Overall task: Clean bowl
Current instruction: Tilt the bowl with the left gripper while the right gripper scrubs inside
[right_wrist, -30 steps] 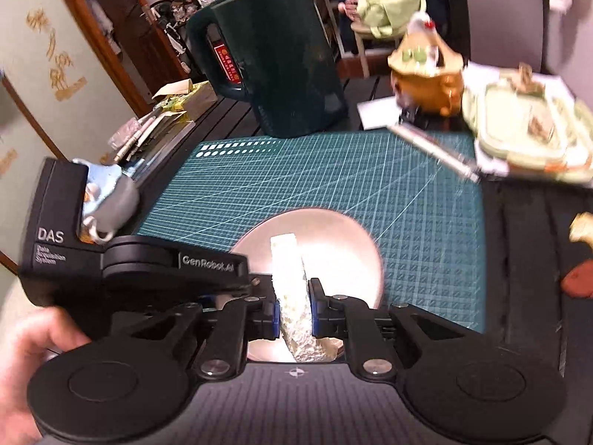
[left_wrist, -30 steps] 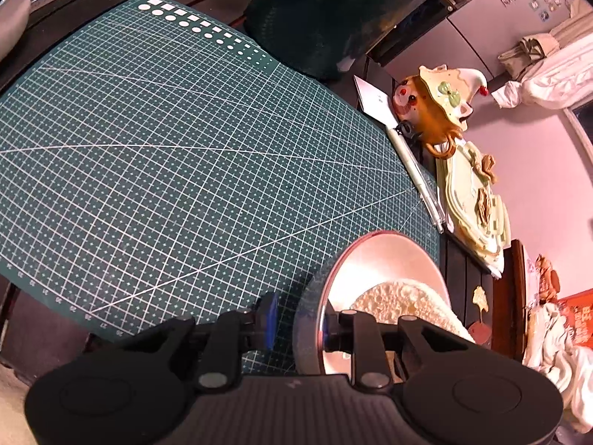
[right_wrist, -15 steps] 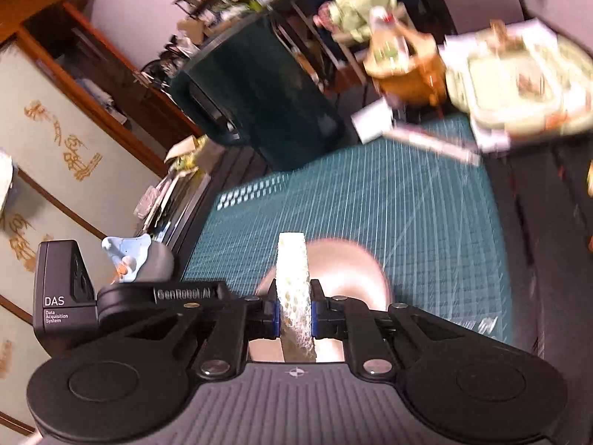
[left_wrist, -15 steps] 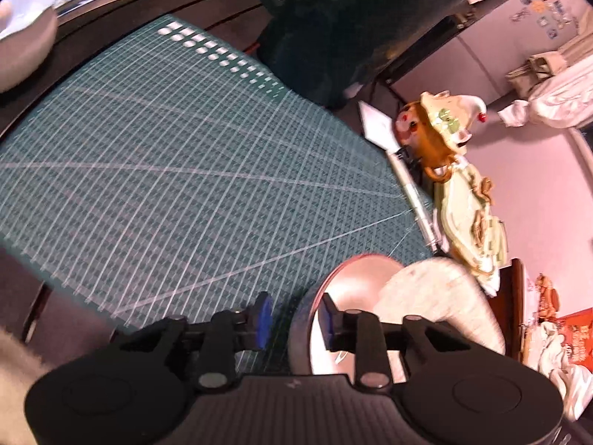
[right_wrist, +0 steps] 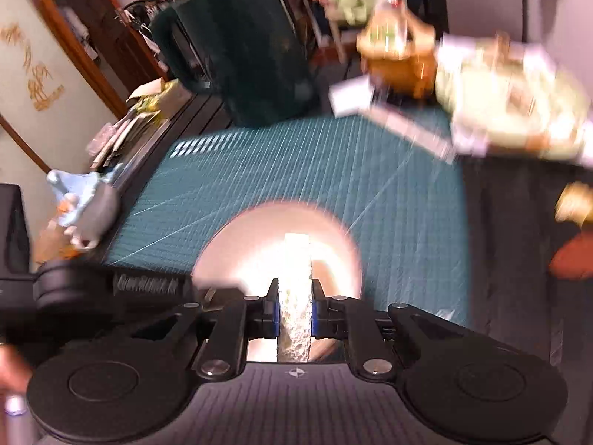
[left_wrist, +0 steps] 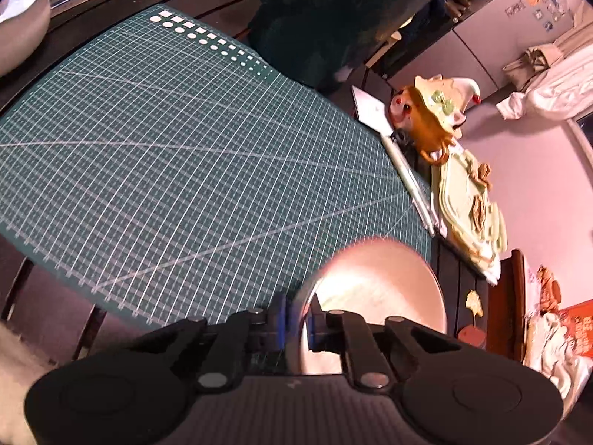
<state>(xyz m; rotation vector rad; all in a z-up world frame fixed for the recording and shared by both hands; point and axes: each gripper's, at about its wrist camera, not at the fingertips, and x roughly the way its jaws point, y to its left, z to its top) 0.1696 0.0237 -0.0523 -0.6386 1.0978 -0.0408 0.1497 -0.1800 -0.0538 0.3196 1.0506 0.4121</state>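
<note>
- Bowl (left_wrist: 385, 282) is seated on the green cutting mat (left_wrist: 178, 155), its near rim pinched by the left gripper (left_wrist: 296, 320).
- Sponge (right_wrist: 295, 289), seen only from the right wrist, is clamped by the right gripper (right_wrist: 294, 313) inside the bowl (right_wrist: 255, 244).
- Dark jug (right_wrist: 241, 48) is placed beyond the mat.

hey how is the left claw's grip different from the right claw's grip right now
The left claw pinches the thin rim of the bowl; the right claw squeezes a thick white sponge. The left steadies from the edge; the right's sponge pokes into the bowl. Both are shut on something.
</note>
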